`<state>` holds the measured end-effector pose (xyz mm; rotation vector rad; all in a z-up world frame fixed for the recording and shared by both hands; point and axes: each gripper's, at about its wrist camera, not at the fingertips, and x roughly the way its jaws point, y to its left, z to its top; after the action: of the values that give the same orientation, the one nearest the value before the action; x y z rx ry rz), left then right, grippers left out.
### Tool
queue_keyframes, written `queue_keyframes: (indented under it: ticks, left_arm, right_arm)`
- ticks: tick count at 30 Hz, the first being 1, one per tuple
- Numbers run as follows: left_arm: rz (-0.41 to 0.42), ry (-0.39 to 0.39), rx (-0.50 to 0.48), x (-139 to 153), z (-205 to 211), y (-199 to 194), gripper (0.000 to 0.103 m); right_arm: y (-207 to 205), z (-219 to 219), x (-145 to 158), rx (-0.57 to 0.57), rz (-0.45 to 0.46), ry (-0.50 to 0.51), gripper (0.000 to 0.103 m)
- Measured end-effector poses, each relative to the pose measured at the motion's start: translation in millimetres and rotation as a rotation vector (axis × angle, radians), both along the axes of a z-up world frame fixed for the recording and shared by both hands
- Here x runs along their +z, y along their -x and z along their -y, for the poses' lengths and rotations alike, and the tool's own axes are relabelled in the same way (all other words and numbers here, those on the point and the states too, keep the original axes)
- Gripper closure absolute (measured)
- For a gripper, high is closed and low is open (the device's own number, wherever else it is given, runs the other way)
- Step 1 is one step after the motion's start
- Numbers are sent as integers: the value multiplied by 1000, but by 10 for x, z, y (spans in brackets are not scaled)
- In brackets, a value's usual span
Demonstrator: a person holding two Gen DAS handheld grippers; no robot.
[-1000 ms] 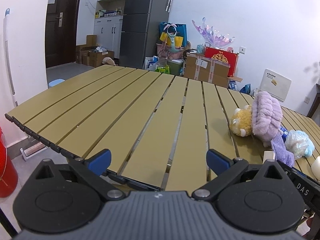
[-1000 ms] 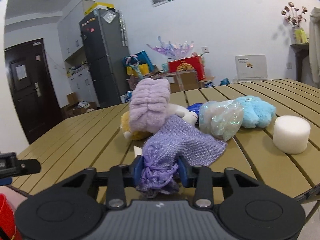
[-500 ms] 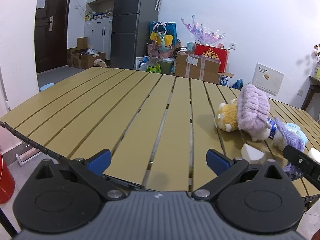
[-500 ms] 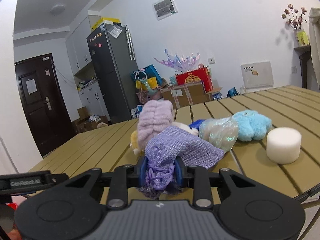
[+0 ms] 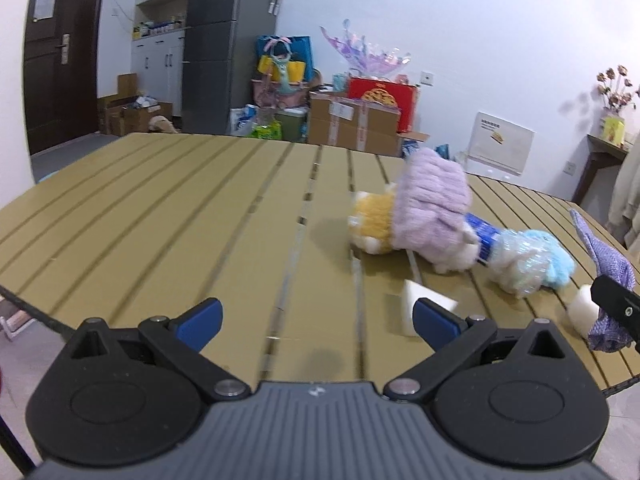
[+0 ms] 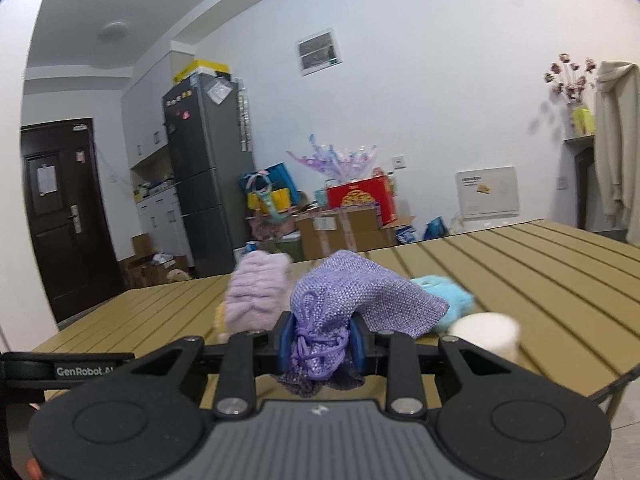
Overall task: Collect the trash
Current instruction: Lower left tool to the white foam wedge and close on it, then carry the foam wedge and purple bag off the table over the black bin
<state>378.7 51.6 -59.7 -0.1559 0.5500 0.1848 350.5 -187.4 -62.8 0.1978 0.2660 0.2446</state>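
Observation:
My right gripper is shut on the gathered neck of a purple mesh pouch, which hangs lifted above the slatted table. The same pouch shows at the right edge of the left wrist view, clamped by the right gripper. My left gripper is open over the table's near edge, nothing between its blue pads. A white foam wedge lies just ahead of its right finger. A white foam cylinder sits right of the pouch.
A plush toy in a lilac knitted hat lies mid-table beside a crinkled clear wrapper and a blue fluffy toy. Boxes, bags and a grey fridge stand by the far wall. The left part of the table is bare.
The right gripper has lifted the purple pouch off the table and drawn it back. The left gripper has swung right, bringing the plush toys and the foam wedge closer.

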Motion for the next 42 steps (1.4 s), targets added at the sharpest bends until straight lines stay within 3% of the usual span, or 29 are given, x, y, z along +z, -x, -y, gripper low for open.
queue_keyframes:
  ticks: [9, 17, 18, 21, 24, 25, 35, 42]
  left_arm:
    - [-15, -73, -34, -179, 467, -291, 0]
    - [-9, -96, -46, -282, 655, -506, 1]
    - [-12, -103, -49, -302, 676, -526, 2]
    - [-17, -122, -50, -349, 713, -563, 23]
    - [-2, -125, -63, -378, 717, -570, 50]
    - [2, -132, -70, -373, 730, -570, 70]
    - [43, -171, -61, -286, 736, -470, 71]
    - [79, -147, -66, -149, 710, -364, 72]
  right_arm:
    - [-48, 392, -88, -73, -30, 48, 75]
    - [-135, 480, -165, -106, -40, 103, 75]
    - [-152, 476, -181, -107, -41, 113, 75]
    - [-203, 457, -222, -114, -46, 138, 75]
    - [-242, 468, -253, -118, -51, 147, 75]
    - [-242, 477, -257, -119, -52, 148, 75]
    - [-232, 496, -241, -115, -41, 142, 75]
    - [-156, 505, -213, -104, -19, 138, 75]
